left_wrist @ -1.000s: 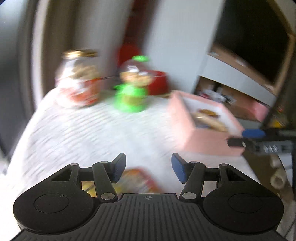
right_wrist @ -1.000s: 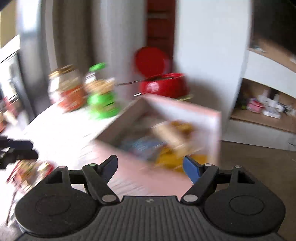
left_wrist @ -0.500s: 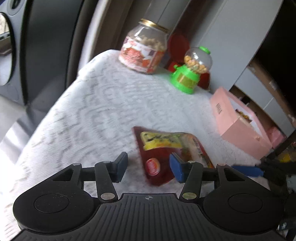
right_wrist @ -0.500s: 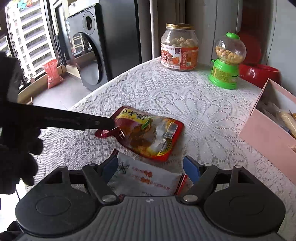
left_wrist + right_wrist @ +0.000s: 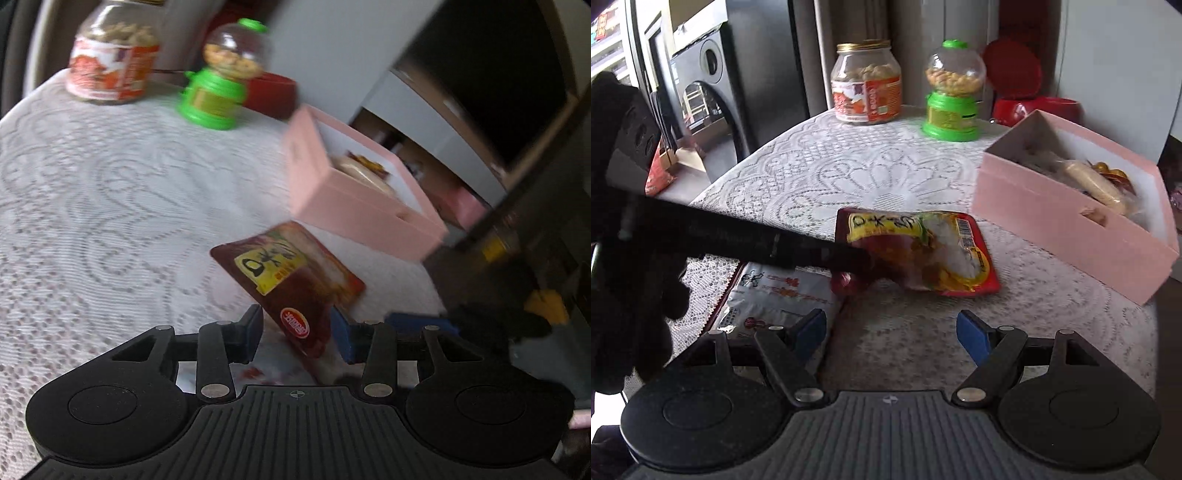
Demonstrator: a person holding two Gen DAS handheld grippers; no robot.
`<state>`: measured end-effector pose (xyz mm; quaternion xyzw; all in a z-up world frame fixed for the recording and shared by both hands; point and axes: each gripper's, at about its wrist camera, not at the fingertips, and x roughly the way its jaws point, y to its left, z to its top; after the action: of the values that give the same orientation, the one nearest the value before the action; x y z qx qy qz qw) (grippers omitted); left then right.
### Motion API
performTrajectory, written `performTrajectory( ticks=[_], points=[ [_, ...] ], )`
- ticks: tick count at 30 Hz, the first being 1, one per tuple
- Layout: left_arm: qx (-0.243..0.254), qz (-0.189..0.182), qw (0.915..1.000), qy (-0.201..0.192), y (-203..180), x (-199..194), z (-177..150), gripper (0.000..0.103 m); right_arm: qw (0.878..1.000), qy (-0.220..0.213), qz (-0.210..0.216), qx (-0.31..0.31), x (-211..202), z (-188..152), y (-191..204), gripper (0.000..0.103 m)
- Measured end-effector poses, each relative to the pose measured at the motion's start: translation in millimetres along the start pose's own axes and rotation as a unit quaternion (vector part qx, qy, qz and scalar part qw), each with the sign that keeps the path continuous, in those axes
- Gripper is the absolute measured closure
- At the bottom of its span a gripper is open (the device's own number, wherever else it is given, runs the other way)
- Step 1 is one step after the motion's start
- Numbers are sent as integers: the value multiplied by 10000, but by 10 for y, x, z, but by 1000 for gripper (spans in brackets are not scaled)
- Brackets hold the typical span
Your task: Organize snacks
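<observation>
The left tongs (image 5: 295,332) are closing on the near corner of the red pouch (image 5: 291,273); the pouch stands between the jaws, tilted up off the worktop (image 5: 110,206), though motion blur leaves it unclear whether the pads already press it; in the right wrist view only a small end of the pouch is taken, the rest hanging free just beside the pink box (image 5: 1067,236). The right tongs (image 5: 890,332) stand spread and empty above bare cloth. Risks noted: a corner hold on a slick, floppy pouch may slip as the hand swings it toward the box, dropping it short or over the worktop edge; the drooping far end may catch the box wall and shove or tip the box, which sits close to that edge; the box already holds snacks, so the pouch may rest proud and slide back out. A white packet (image 5: 775,299) lies under the left tongs' arm and could be dragged along; the jar (image 5: 866,85) and green dispenser (image 5: 951,92) stand well apart, unlikely to be struck.
</observation>
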<state>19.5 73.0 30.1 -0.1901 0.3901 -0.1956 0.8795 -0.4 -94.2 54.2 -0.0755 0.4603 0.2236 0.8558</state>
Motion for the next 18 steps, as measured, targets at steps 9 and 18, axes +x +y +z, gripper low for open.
performTrajectory(
  ticks=[9,18],
  points=[
    [-166,592,9954,-730,118,-112,231,57,9983,-12,-234,533,-13,-132,-264,25],
    [23,522,9985,-175,72,389,270,59,9963,-212,-237,798,-141,-150,-365,25]
  ],
)
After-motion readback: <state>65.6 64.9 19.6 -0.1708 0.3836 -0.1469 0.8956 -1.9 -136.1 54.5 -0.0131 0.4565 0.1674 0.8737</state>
